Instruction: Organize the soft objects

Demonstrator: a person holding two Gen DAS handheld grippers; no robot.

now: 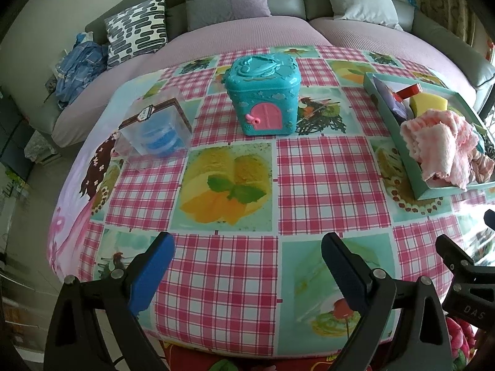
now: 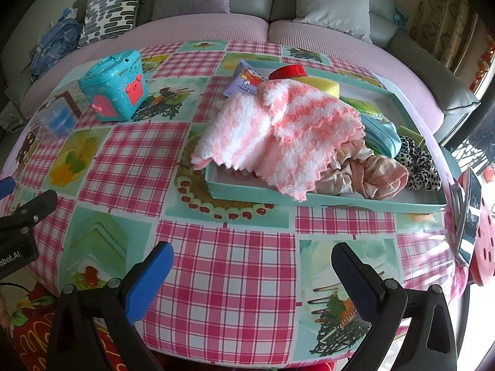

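The pink towel (image 2: pixel 275 136) hides much of the tray (image 2: pixel 309 199), perhaps covering smaller items.

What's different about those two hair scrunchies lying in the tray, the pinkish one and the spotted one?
The pink scrunchie is pale, satiny and plain, with a blotchy wash of colour; the leopard scrunchie is black and white with bold spots. The pink scrunchie lies nearer the tray's front wall, partly tucked under the pink-and-white cloth; the leopard scrunchie sits by the right end, uncovered. Both are gathered fabric rings, resting side by side in the tray.
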